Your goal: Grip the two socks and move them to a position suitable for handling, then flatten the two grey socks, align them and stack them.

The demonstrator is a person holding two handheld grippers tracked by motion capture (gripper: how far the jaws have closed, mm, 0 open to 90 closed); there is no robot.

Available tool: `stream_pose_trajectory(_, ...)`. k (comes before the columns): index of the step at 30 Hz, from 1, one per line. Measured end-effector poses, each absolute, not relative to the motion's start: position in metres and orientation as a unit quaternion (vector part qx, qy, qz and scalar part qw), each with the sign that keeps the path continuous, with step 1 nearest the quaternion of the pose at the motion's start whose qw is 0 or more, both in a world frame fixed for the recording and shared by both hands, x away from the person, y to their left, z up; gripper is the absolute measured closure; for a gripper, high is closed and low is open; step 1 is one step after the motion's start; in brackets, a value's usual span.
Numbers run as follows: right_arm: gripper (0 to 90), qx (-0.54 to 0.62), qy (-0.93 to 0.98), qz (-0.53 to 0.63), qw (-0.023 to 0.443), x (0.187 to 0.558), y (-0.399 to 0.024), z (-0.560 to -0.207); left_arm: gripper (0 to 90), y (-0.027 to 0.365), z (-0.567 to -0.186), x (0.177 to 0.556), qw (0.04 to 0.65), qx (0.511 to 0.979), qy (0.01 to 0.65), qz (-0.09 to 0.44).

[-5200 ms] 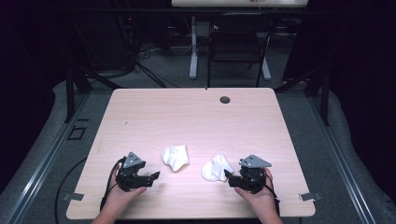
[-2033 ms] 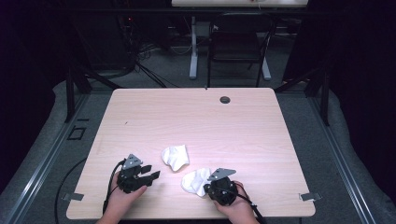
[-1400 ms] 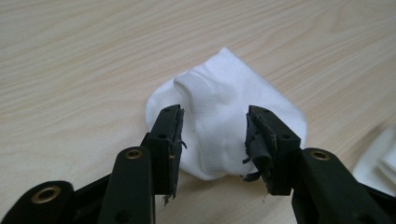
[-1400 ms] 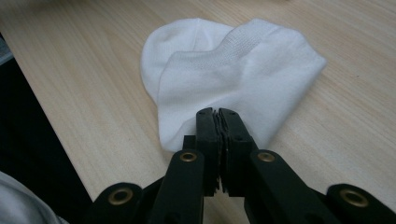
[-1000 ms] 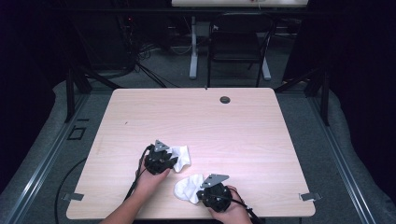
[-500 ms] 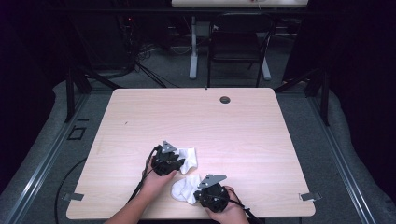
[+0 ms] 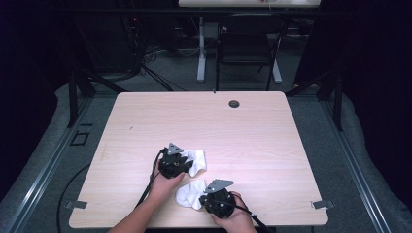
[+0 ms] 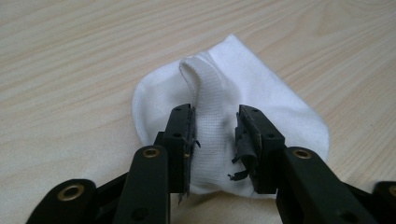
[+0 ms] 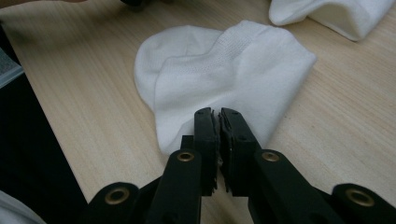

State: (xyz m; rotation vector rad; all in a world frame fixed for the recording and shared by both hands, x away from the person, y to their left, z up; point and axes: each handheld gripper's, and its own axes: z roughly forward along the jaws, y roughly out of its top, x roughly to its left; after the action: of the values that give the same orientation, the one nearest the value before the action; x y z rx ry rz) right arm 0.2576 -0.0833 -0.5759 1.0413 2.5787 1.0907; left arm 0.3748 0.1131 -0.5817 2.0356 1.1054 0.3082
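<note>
In the lower middle of the high view, on the table (image 7: 145, 121), two white socks lie close together. The left gripper (image 8: 215, 135) has just been opening, its jaws spread around the far sock's (image 8: 261, 102) cuff. The right gripper (image 9: 218, 126) is nearly pressed together on the near sock's (image 9: 224, 65) edge, easing slightly open.

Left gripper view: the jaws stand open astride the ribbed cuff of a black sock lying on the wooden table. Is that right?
Not quite: the sock is white, not black. The left gripper view shows it plainly, and the rest holds: the left gripper has its jaws open, one on each side of the raised ribbed cuff, and the sock lies on the wooden table.
</note>
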Motion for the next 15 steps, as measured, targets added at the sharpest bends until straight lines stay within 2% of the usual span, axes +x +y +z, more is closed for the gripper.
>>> stream_pose_trajectory(6, 79.2, 0.344, 0.859, 0.371, 0.078, 0.256, -0.086, -0.574, 58.2, 0.114, -0.58, 0.371, 0.4, 0.796, 0.435, 0.13)
stream_pose_trajectory(15, 73.9, 0.348, 0.85, 0.386, 0.083, 0.257, -0.091, -0.566, 57.9, 0.13, -0.562, 0.352, 0.401, 0.802, 0.423, 0.131)
